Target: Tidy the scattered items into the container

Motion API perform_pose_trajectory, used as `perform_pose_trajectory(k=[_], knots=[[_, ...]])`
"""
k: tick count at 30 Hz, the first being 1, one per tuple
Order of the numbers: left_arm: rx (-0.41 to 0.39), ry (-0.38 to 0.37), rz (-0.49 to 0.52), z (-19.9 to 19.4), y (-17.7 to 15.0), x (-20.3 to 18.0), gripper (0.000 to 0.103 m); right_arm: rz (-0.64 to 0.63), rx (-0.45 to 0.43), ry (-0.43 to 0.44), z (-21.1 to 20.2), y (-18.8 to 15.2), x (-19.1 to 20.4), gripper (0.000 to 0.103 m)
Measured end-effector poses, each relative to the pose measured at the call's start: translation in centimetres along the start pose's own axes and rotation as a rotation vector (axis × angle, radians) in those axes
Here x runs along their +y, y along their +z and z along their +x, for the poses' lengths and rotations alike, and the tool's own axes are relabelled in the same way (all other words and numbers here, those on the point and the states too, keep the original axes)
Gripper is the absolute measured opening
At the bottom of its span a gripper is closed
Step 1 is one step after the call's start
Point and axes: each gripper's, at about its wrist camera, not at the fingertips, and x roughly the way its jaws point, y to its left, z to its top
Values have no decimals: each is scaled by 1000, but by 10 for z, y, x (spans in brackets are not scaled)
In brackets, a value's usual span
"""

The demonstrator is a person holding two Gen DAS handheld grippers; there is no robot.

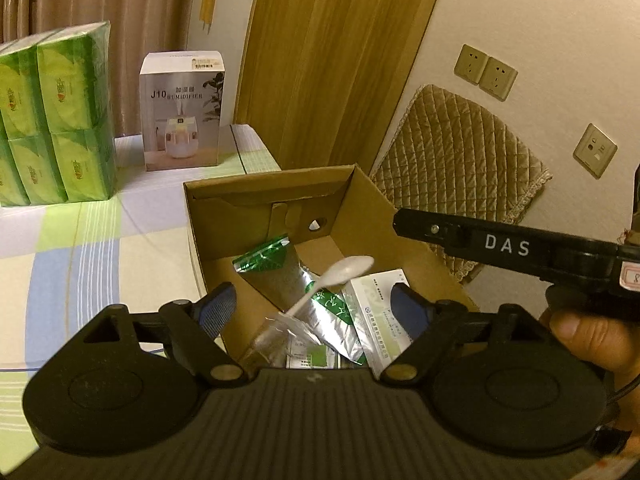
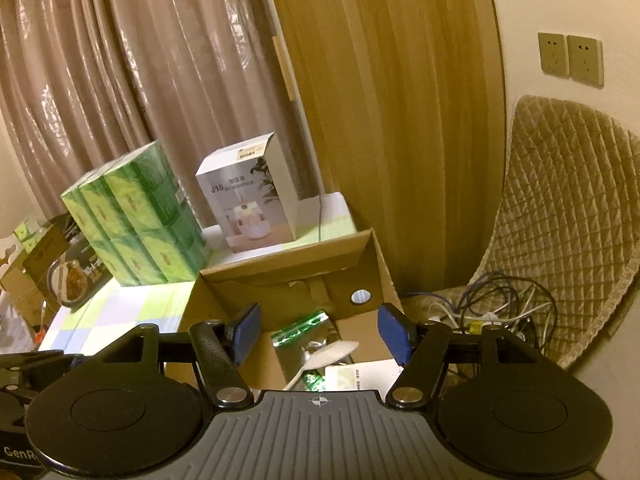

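Checked tablecloth [image 1: 80, 240] bare nearby; cardboard box [image 1: 400, 216] at twelve o'clock already holding white spoon [image 1: 340, 276] and packets [image 1: 336, 316]. Left gripper [image 1: 316, 308] and right gripper [image 2: 320, 332] wide, empty. Apparently nearly finished.

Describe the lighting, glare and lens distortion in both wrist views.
Left wrist: dim, warm yellowish light; glare on the silver foil packets; the wooden door bows from fisheye. Right wrist: same warm cast; sheen streaks on the curtain; wall sockets tilt near the rim; dark corners.

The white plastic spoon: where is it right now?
The white plastic spoon lies inside the cardboard box, leaning across the green foil sachets, between both open grippers' fingers in each wrist view.
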Motion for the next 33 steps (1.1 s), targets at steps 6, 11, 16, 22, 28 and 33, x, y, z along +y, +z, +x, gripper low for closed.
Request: perform_pose_trajectory(k=[6,11,16,22,28,33], knots=[[-9,8,-10,-13,-3,1,81,9,-1,11,-14,-4,2,69],[-24,24,-25,-35,-12,3,88,10,7,21,-36,-17,6,85],[-36,74,-16,-63,-36,0,101,-5,-3,-12,-68,-33,10,101],[-3,122,-43,-96,-72,-6,102,-34,30,-40,-109,-52,16,101],[32,145,-71,-125,-106,-21,102,-40,91,-52,-149,-86,24,101],[33,131,-102,-156,-130,-34,102,-51,146,-97,-178,-113,30,101]])
